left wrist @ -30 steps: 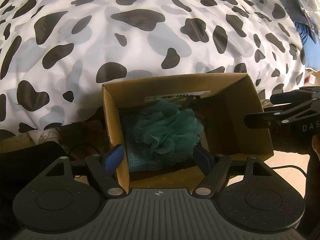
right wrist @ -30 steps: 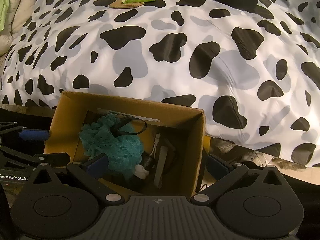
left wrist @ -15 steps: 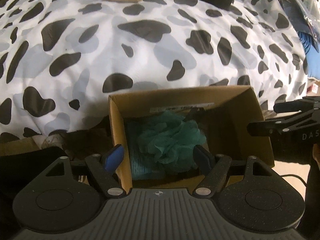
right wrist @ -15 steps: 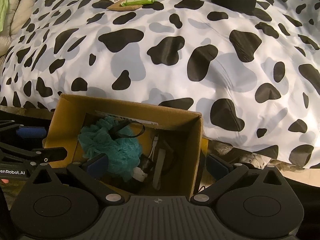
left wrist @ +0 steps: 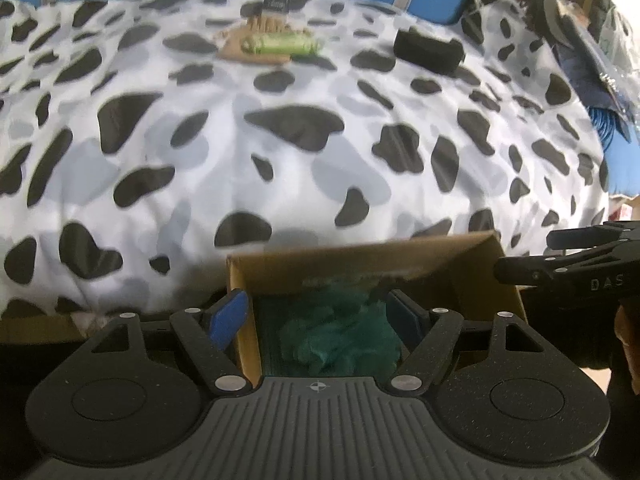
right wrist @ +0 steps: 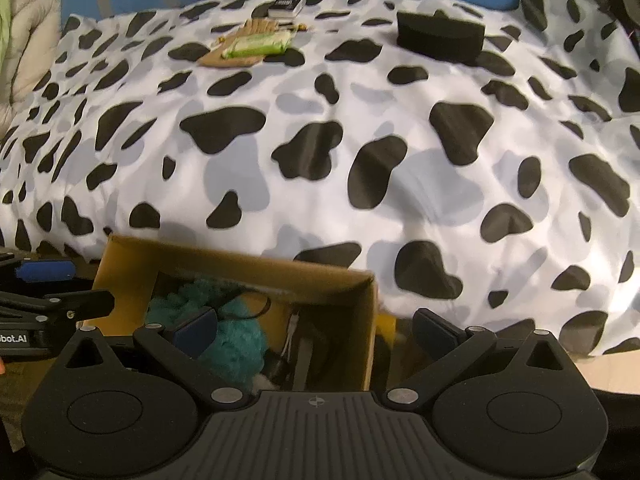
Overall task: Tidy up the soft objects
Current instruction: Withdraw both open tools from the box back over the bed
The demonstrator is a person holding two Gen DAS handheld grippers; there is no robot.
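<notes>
The bedcover [right wrist: 360, 152] is white with black cow-patch blotches and paler grey ones between them. The cardboard box [right wrist: 240, 268] is tan-brown, with a white label strip on its inner wall. The mesh bath puff [right wrist: 236, 340] in it is teal green, with a black cord loop. The left gripper [left wrist: 316, 316] and right gripper [right wrist: 316, 328] are matte black with blue finger pads. At the far edge lie a lime-green packet [right wrist: 260, 44] on a beige-brown piece, a black pouch [right wrist: 440, 38] and a dark book [right wrist: 287, 4]. The backing behind the bed is bright blue with grey stripes
</notes>
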